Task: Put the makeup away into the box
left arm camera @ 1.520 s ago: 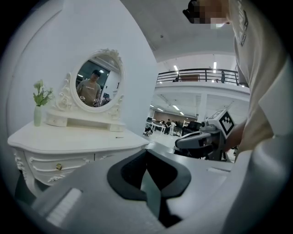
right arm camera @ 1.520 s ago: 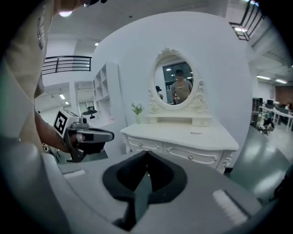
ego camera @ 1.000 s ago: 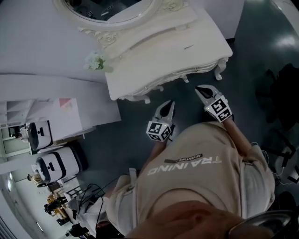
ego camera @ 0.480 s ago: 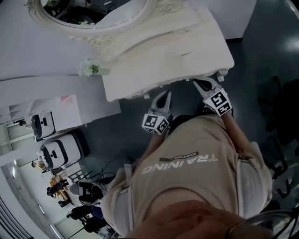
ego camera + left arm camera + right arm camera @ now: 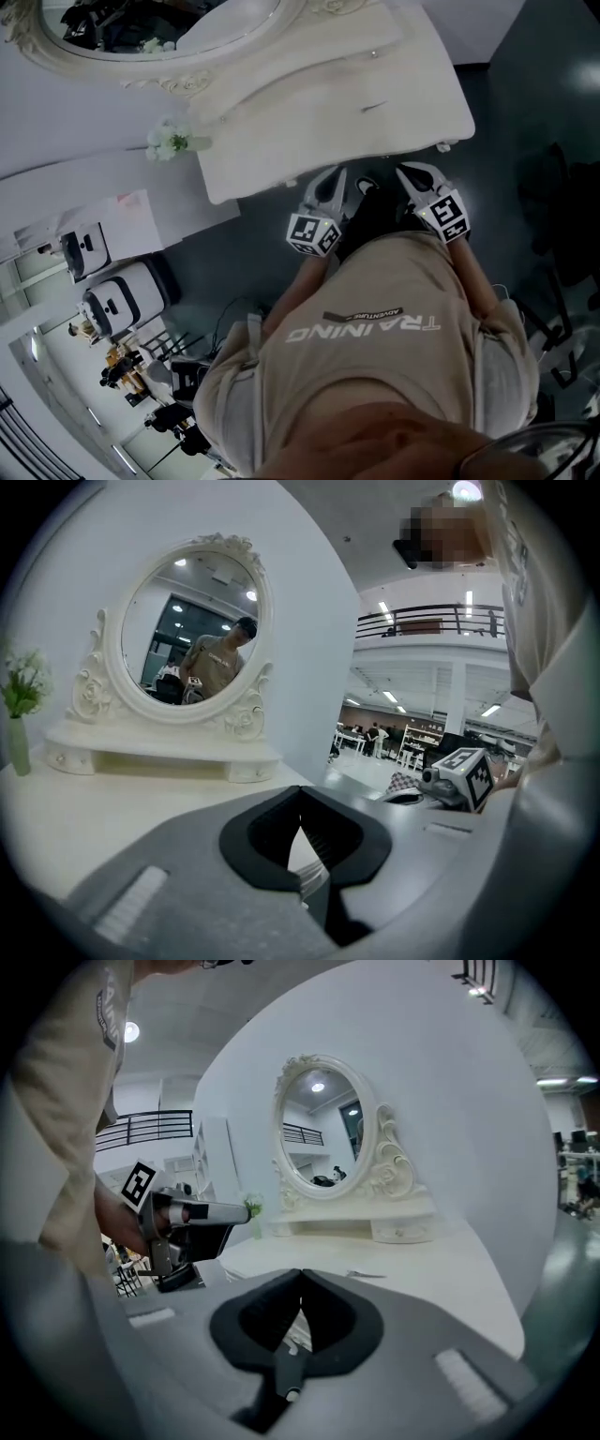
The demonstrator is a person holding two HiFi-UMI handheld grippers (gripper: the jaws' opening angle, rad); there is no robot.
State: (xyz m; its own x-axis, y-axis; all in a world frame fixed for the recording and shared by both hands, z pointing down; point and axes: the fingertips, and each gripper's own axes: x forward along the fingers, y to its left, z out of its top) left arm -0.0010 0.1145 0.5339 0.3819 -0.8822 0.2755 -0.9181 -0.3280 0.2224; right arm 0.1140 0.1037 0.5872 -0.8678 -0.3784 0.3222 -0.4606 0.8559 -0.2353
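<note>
A white dressing table point(image 5: 309, 112) stands ahead of me. One thin dark makeup item point(image 5: 375, 106) lies on its top; in the right gripper view this makeup item point(image 5: 366, 1274) sits just beyond my jaws. My left gripper point(image 5: 335, 175) is at the table's front edge with its jaws shut and nothing between them, tips meeting in its own view point(image 5: 300, 797). My right gripper point(image 5: 406, 172) is beside it at the same edge, also shut and empty point(image 5: 300, 1274). No box shows in any view.
An oval mirror point(image 5: 192, 630) in an ornate frame stands at the back of the table. A vase of white flowers point(image 5: 169, 142) stands at its left corner. White shelves with devices point(image 5: 122, 300) are on the left. The floor point(image 5: 525, 112) is dark.
Both grippers have moved forward from over the floor to the table's front edge, side by side. Their jaws look the same as before.
</note>
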